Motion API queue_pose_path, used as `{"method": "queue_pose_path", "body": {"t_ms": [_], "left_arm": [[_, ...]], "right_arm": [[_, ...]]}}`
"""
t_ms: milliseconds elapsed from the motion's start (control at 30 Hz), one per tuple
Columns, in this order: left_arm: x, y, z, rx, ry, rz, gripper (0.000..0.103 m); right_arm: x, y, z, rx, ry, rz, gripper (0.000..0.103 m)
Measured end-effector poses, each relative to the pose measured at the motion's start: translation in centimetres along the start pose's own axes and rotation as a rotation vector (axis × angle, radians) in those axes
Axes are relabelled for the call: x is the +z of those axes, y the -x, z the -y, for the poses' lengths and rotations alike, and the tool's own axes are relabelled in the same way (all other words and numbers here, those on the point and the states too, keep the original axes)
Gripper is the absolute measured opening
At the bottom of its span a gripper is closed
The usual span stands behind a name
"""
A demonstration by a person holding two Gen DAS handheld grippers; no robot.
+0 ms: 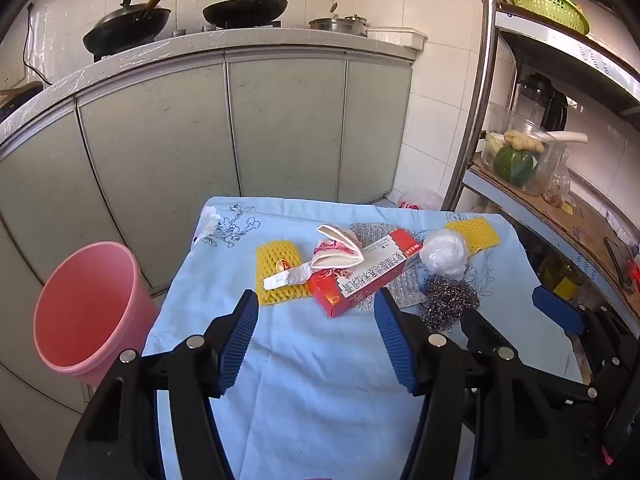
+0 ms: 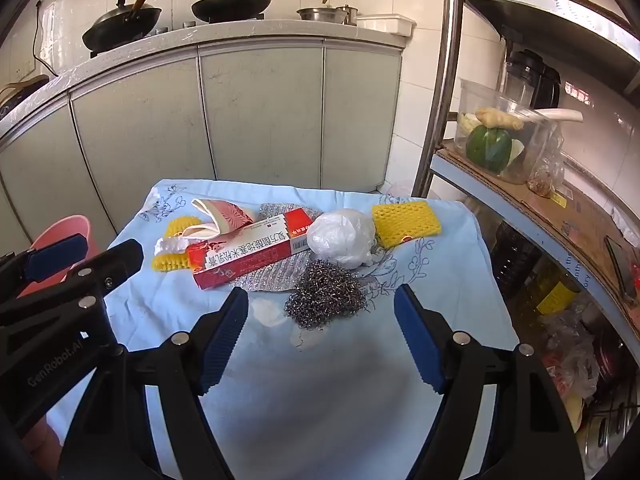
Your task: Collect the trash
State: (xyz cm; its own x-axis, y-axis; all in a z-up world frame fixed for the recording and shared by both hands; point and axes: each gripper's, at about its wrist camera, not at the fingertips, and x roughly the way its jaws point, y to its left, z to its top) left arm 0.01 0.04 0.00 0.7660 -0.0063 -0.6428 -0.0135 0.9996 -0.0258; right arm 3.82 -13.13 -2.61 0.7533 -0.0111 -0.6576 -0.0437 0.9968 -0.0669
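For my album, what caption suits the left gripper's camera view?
Open left gripper hovers before red box amid trash on blue cloth, pink bucket alongside.

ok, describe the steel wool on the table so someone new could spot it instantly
Start at the small table covered with a light blue floral cloth, in front of the grey-green cabinets. The trash pile sits mid-table; go to its near right edge, just below the crumpled white plastic ball. The tangled grey metal scouring pad lies there: the only dark, wiry, glinting clump, beside the red and white carton.

Matt cloth [image 2: 320, 380] covers the table. The scourer [image 2: 326, 298] is tangled wire, the box [image 2: 248, 256] glossy card, the bag [image 2: 344, 236] probably thin plastic, the bucket [image 1: 86, 308] smooth plastic.
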Motion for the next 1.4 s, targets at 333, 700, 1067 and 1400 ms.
{"method": "queue_pose_path", "body": {"t_ms": [333,700,1067,1400], "left_arm": [[0.0,-0.03,0.01,0.005,-0.003,-0.004,0.059],[-0.48,-0.24,-0.17,0.003,-0.005,-0.009,0.059],[-0.29,-0.35,-0.05,0.002,-0.011,-0.017,0.059],[-0.19,-0.31,0.02,0.002,-0.01,-0.017,0.059]], "right_arm": [[0.09,-0.05,0.08,0.0,-0.006,0.002,0.076],[-0.16,0.14,-0.08,0.0,-0.008,0.003,0.076],[0.0,0.0,0.19,0.003,-0.01,0.0,0.076],[-0.02,0.02,0.37,-0.002,-0.01,0.005,0.076]]}}
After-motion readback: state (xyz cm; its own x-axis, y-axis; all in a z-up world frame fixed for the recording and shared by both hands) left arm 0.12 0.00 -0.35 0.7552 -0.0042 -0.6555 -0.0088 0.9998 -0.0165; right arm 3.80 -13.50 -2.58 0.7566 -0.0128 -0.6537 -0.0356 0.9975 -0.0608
